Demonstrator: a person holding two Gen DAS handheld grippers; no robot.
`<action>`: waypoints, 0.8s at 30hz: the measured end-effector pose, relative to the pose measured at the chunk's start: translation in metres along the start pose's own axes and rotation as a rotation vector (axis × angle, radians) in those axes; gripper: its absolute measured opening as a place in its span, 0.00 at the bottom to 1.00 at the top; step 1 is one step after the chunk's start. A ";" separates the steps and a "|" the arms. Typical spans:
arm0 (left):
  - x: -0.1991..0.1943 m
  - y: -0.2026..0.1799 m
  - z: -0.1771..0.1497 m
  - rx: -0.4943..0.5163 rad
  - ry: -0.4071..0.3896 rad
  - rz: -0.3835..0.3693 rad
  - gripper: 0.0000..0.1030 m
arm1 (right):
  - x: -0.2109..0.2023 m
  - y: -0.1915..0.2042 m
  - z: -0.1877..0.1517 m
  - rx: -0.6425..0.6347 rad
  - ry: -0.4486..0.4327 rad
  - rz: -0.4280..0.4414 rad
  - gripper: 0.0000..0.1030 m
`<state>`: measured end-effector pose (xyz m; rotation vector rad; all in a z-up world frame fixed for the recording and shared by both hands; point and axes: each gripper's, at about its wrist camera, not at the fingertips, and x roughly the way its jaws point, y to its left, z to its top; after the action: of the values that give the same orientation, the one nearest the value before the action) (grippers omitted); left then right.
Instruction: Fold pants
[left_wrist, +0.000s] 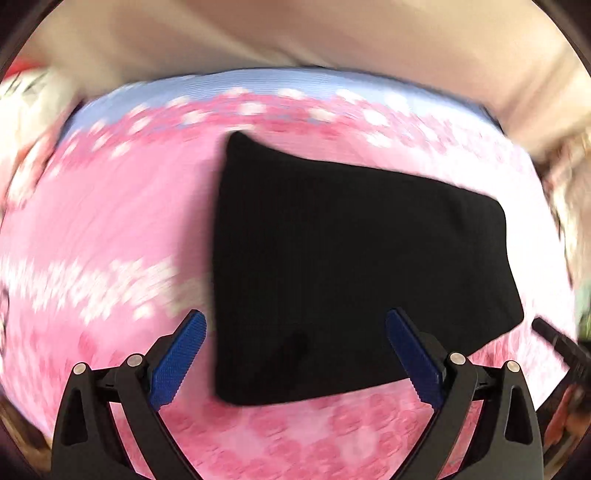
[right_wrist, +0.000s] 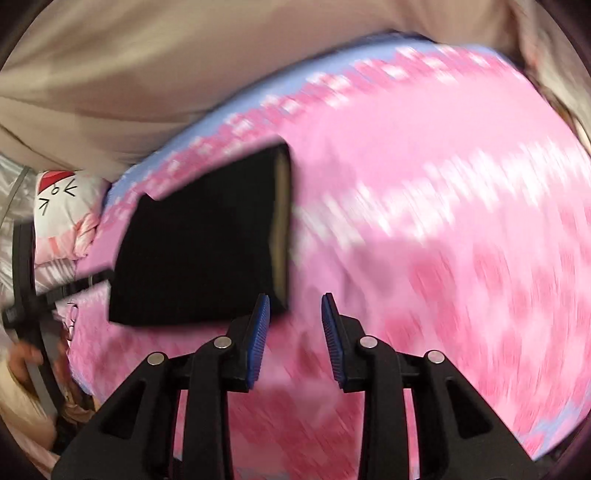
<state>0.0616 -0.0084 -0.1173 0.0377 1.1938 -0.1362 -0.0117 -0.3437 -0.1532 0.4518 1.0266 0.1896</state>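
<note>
The black pants (left_wrist: 351, 266) lie folded into a compact rectangle on a pink flowered bedspread (left_wrist: 110, 229). My left gripper (left_wrist: 295, 325) is wide open and empty above the near edge of the pants, its blue pads (left_wrist: 184, 354) spread either side of the fold. In the right wrist view the pants (right_wrist: 199, 243) lie left of centre, with a lighter edge of the fold showing on their right side. My right gripper (right_wrist: 295, 314) is open and empty, just off the near right corner of the pants. Both views are motion-blurred.
The bedspread (right_wrist: 443, 221) has a light blue border (left_wrist: 295, 83) at the far side, against beige fabric (left_wrist: 295, 33). A white cushion with a cartoon face (right_wrist: 62, 192) lies at the left. The other gripper's black frame (right_wrist: 26, 280) shows at the left edge.
</note>
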 end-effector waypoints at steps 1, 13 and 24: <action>0.006 -0.009 0.005 0.035 0.015 0.016 0.94 | 0.002 -0.003 -0.007 0.007 -0.021 0.011 0.29; 0.049 -0.066 -0.001 0.196 0.127 0.168 0.95 | 0.031 0.039 0.002 -0.498 -0.115 0.053 0.35; 0.058 -0.059 -0.001 0.160 0.155 0.195 0.95 | 0.017 0.058 0.014 -0.992 -0.063 0.213 0.20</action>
<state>0.0745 -0.0718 -0.1686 0.3090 1.3245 -0.0583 0.0117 -0.2901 -0.1345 -0.3404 0.7065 0.8209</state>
